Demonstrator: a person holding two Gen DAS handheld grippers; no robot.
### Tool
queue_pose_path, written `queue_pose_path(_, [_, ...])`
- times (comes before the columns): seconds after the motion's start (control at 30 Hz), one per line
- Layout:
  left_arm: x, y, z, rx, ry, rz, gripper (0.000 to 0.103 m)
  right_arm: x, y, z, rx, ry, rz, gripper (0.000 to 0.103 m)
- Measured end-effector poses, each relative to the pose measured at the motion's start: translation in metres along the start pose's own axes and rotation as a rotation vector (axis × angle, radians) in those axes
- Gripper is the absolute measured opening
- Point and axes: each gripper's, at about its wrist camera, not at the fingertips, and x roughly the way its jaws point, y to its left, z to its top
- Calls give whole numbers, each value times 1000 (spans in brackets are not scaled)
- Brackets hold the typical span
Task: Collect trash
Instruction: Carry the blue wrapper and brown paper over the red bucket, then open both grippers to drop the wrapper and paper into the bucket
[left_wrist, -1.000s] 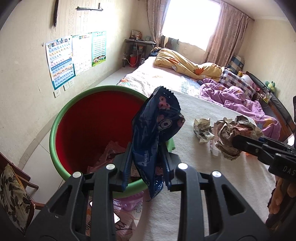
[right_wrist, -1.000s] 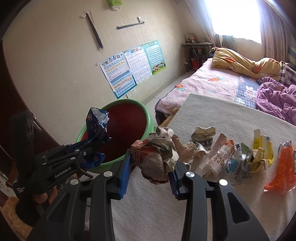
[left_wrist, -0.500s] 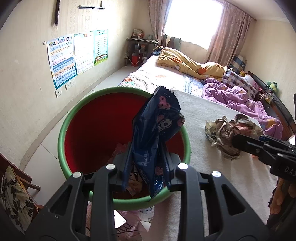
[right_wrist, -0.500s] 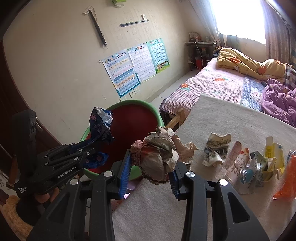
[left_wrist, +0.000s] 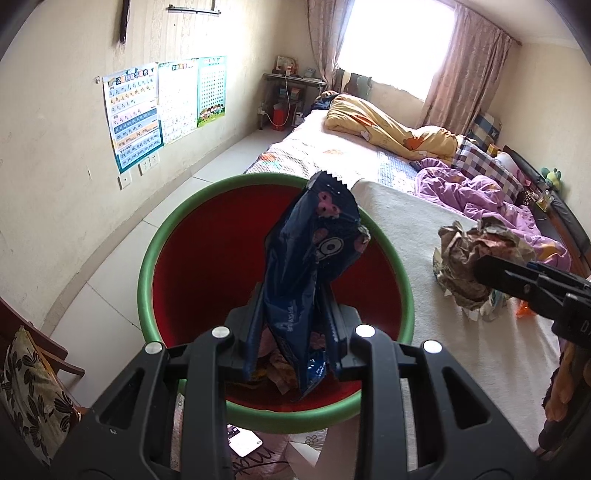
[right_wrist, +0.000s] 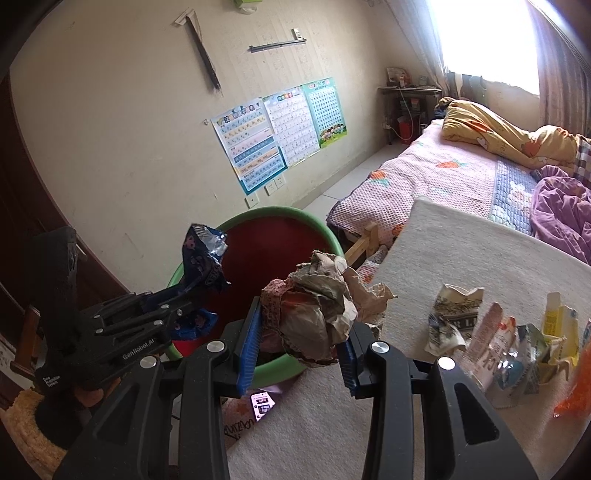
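The left gripper (left_wrist: 291, 332) is pinching a dark blue snack bag (left_wrist: 310, 266) above the red bin (left_wrist: 207, 266). The right gripper (right_wrist: 301, 334) is clamping a crumpled paper wad (right_wrist: 314, 314) at the bin's rim. Both look light, soft and crushable, probably gripped best mid-body. About 5 wrappers (right_wrist: 491, 332) are lying on the table (right_wrist: 461, 251).

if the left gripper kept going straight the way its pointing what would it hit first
Probably the red inside of the green-rimmed bin: the left gripper, shut on the dark blue snack bag, points down into it. Depth is unclear.
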Motion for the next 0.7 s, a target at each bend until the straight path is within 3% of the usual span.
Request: queue_pose_path(0.7, [30,12,2,-18,61,11,31,49,18,10,-29,85,85,40])
